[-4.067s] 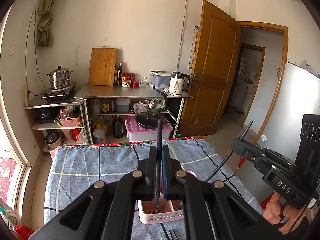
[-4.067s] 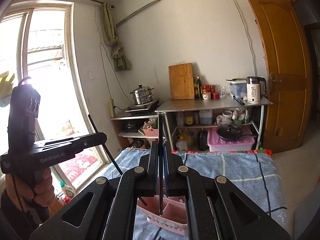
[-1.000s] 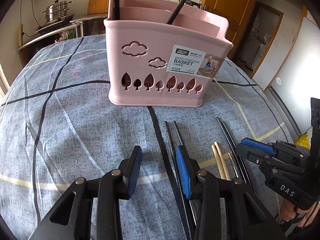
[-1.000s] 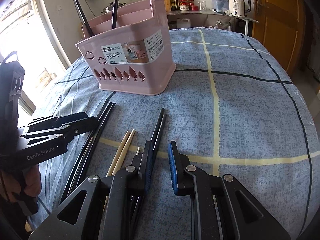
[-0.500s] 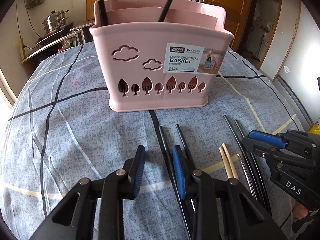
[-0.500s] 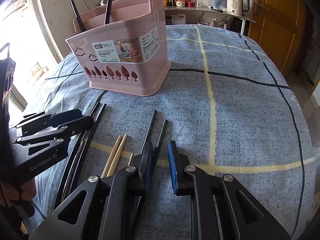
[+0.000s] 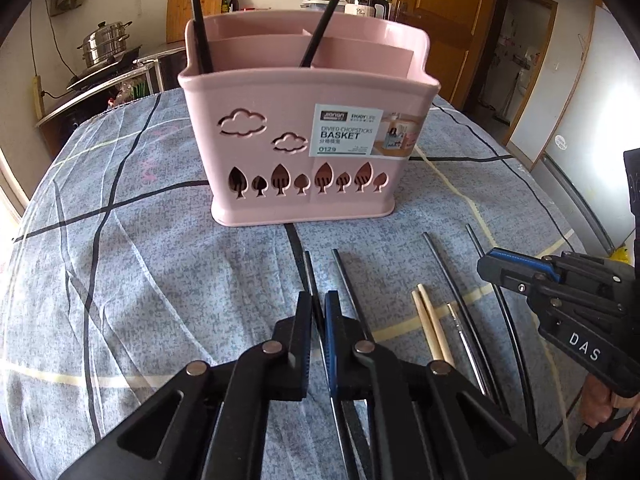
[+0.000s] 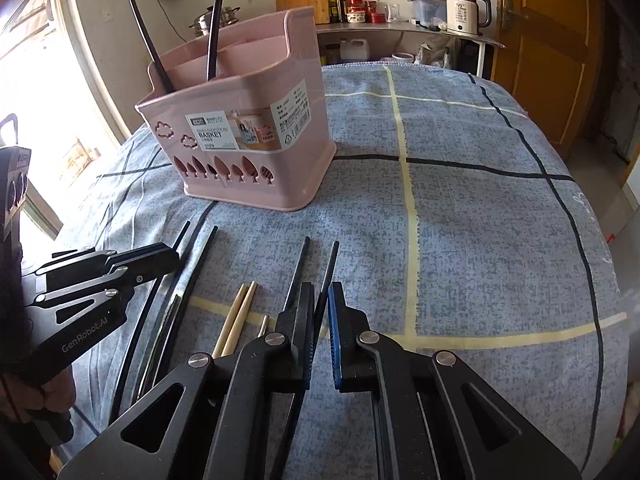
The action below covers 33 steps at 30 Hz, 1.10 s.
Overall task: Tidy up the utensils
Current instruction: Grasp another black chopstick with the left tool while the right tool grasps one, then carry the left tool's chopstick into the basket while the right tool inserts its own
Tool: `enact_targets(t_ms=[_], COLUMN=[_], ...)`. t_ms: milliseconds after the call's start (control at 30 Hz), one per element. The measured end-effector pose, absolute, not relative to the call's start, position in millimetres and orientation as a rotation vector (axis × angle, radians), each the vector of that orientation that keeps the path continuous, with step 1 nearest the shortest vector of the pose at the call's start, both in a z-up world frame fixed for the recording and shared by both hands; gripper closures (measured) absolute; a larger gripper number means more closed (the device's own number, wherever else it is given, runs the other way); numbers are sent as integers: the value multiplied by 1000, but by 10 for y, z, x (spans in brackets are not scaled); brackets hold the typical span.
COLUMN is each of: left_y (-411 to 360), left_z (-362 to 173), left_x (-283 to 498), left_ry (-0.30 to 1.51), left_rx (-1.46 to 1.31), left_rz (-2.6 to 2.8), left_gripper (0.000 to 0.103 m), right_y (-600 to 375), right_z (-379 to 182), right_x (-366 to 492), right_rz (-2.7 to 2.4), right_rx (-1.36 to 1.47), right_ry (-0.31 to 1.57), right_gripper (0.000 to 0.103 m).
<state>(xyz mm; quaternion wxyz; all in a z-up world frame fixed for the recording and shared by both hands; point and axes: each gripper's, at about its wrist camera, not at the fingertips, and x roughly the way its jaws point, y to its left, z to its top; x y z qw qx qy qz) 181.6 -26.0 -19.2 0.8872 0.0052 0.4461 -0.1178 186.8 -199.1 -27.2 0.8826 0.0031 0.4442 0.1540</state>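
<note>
A pink chopsticks basket (image 7: 304,148) (image 8: 240,152) stands on the blue checked cloth with two black chopsticks (image 7: 200,28) upright in it. Several black chopsticks, a wooden pair (image 7: 430,324) (image 8: 236,316) and a metal one (image 7: 466,344) lie in front of it. My left gripper (image 7: 318,312) has closed on a black chopstick (image 7: 310,276) lying on the cloth. My right gripper (image 8: 320,308) is slightly open around a black chopstick (image 8: 330,268), low over the cloth. Each gripper also shows in the other's view: the right (image 7: 520,276), the left (image 8: 132,264).
The cloth-covered table (image 8: 480,220) stretches right of the basket. A metal shelf with a kettle (image 8: 464,12), jars and a cutting board stands at the back wall. A wooden door (image 8: 548,40) is at the right, a window at the left.
My left gripper has narrowed from open to shut on a black chopstick. Both grippers have moved slightly forward and lower over the chopsticks.
</note>
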Motion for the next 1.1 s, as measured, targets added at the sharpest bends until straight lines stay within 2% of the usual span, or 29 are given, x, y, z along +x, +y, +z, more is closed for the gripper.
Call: enact_targets(t_ms=[600,1100], left_y=[45,207], left_z=[1018,1368], left_x=[1306,1199], left_ry=[661,573], left_rx=[-43,-68], left_rz=[-311,-323], left_gripper=[98,98], right_y=[-2214,-2306], right_z=[781,1185], right_x=[1472,1244], right_rz=[370,373], right_rx=[76,72], right_ry=[657,532], right_gripper=[98,98])
